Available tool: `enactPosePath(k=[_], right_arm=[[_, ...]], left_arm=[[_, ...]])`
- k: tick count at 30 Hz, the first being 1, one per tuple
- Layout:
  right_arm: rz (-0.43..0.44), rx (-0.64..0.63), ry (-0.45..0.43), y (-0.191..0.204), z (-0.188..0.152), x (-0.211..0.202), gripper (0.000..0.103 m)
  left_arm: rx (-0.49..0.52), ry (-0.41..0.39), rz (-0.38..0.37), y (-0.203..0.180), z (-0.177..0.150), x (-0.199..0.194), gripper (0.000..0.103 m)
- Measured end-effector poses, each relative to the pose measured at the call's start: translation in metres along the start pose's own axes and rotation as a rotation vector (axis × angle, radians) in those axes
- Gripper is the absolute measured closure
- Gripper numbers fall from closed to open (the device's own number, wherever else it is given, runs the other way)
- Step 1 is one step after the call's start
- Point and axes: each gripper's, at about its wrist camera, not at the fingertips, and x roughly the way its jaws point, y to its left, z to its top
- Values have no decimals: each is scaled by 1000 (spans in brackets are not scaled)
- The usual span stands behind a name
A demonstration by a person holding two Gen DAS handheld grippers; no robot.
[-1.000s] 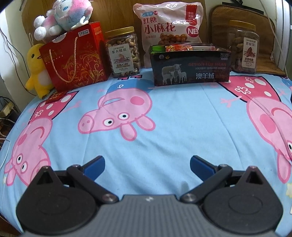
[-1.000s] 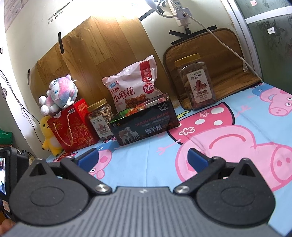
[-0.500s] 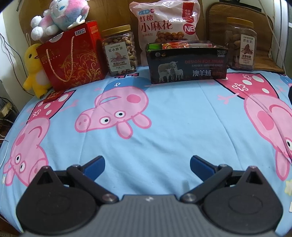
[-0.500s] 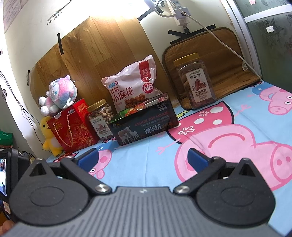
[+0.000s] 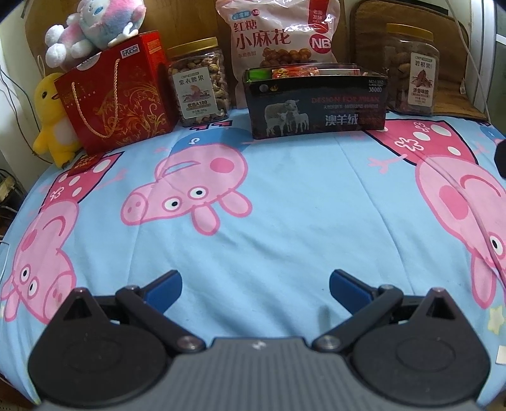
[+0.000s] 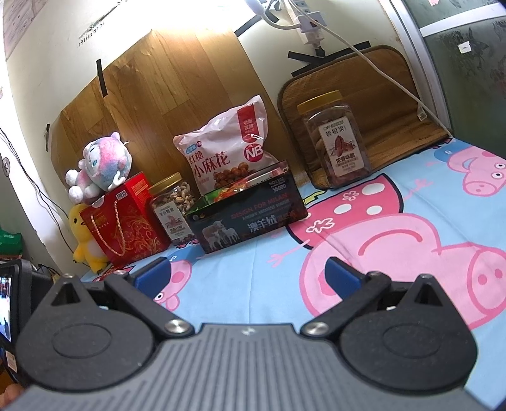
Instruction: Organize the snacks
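Observation:
A black box (image 5: 316, 107) printed with sheep stands at the back of the bed and holds small snack packets; it also shows as the black box (image 6: 246, 218). Behind it leans a pink snack bag (image 5: 281, 34) (image 6: 227, 151). A nut jar (image 5: 199, 91) (image 6: 172, 208) stands to its left, and a second jar (image 5: 411, 69) (image 6: 338, 139) to its right. My left gripper (image 5: 255, 286) is open and empty, low over the sheet. My right gripper (image 6: 246, 273) is also open and empty, well short of the box.
A red gift bag (image 5: 117, 95) stands at the back left with a pink plush (image 5: 91, 25) on top and a yellow duck plush (image 5: 53, 117) beside it. A cartoon-pig sheet (image 5: 284, 205) covers the bed. A brown mat (image 6: 373, 104) leans on the wall.
The left view has dropped a little and pulled back slightly, so the back row sits higher in frame. The right gripper has hardly moved. Both stay open.

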Motion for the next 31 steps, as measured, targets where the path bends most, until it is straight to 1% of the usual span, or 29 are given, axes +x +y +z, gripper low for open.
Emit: enactPosePath(k=[7,23,31], right_arm=[[-11,17,-5,-1,1,-1,0],[-13,23,-9,-3,4,-2,0],[-14,24,-10,-4,5,-2,0]], left_arm=[[0,11,-16,-3,1,-1,0],[1,12,-18,-5,2,-2,0],[5,-13,-29,-5,4,-7,0]])
